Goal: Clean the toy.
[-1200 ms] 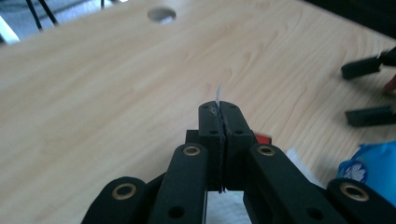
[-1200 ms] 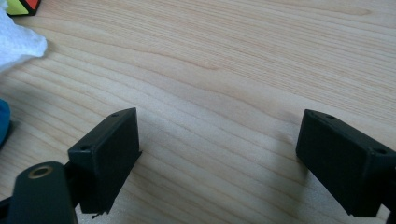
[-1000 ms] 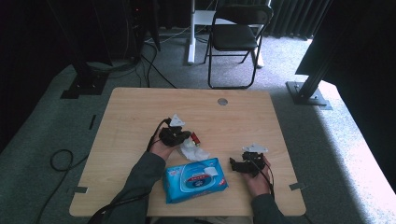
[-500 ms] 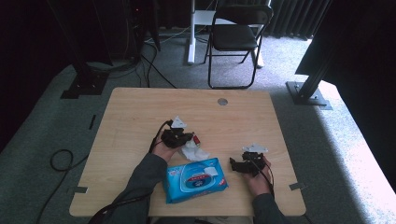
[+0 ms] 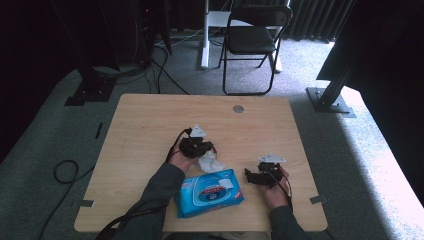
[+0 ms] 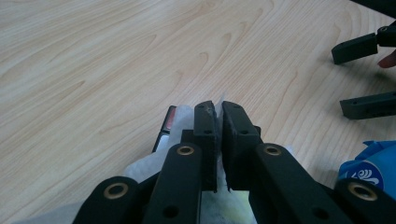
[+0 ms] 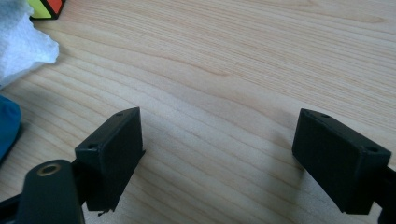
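Note:
My left gripper lies low on the table's middle, jaws nearly together on a crumpled white wipe. In the left gripper view a thin edge of that wipe stands between the tips of the left gripper, whose jaws have just been opening a little. A puzzle cube with a red face lies half under the wipe. The cube's corner and the wipe appear at the right gripper view's top left. My right gripper rests open on bare wood, with nothing between its jaws.
A blue pack of wipes lies near the front edge between my hands; its corner appears beside the left gripper. The wooden table has a round cable hole at the back. A folding chair stands beyond it.
My left gripper has shifted slightly to the right over the wipe. The right gripper and the blue pack have kept still.

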`<state>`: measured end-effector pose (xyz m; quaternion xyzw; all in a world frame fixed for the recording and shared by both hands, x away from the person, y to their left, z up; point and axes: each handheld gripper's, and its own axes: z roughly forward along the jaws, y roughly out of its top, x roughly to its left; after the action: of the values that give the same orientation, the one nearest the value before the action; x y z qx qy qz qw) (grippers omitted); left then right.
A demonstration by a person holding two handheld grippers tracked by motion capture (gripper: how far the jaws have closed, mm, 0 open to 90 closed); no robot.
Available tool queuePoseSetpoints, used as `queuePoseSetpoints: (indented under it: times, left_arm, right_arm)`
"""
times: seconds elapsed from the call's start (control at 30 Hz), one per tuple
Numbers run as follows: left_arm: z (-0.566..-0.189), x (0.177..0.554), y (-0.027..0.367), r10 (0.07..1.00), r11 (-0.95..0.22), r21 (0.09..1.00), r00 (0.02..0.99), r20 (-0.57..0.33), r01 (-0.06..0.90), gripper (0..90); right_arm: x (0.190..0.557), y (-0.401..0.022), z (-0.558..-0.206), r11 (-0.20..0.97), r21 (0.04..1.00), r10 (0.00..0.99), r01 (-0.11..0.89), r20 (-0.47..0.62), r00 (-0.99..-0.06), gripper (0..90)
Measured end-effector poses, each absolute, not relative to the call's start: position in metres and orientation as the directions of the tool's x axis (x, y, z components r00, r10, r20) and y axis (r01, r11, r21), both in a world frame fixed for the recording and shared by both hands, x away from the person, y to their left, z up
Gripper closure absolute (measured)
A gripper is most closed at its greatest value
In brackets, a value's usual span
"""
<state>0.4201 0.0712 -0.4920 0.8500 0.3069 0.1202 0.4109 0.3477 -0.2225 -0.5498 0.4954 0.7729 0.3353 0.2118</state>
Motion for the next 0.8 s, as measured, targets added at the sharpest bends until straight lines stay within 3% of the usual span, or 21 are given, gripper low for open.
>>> queuePoseSetpoints:
  times: [0.13,0.27,0.53,0.8]
  left_arm:
    - [-0.491,0.418,0.071,0.621,-0.478,0.774,0.783,-0.037,0.416,70.4]
    - [-0.488,0.415,0.075,0.619,-0.465,0.785,0.784,-0.042,0.409,62.4]
    - [-0.475,0.400,0.095,0.641,-0.420,0.818,0.766,-0.040,0.393,51.1]
    - [-0.491,0.386,0.105,0.662,-0.452,0.772,0.748,-0.045,0.446,39.4]
  right_arm:
    - [0.348,-0.223,-0.550,0.284,0.728,0.908,0.624,0.005,-0.420,15.9]
    - [0.348,-0.223,-0.550,0.284,0.728,0.908,0.624,0.005,-0.419,15.8]
    - [0.348,-0.223,-0.550,0.284,0.728,0.908,0.624,0.005,-0.419,15.8]
    - [0.348,-0.222,-0.550,0.282,0.728,0.908,0.625,0.007,-0.418,15.8]
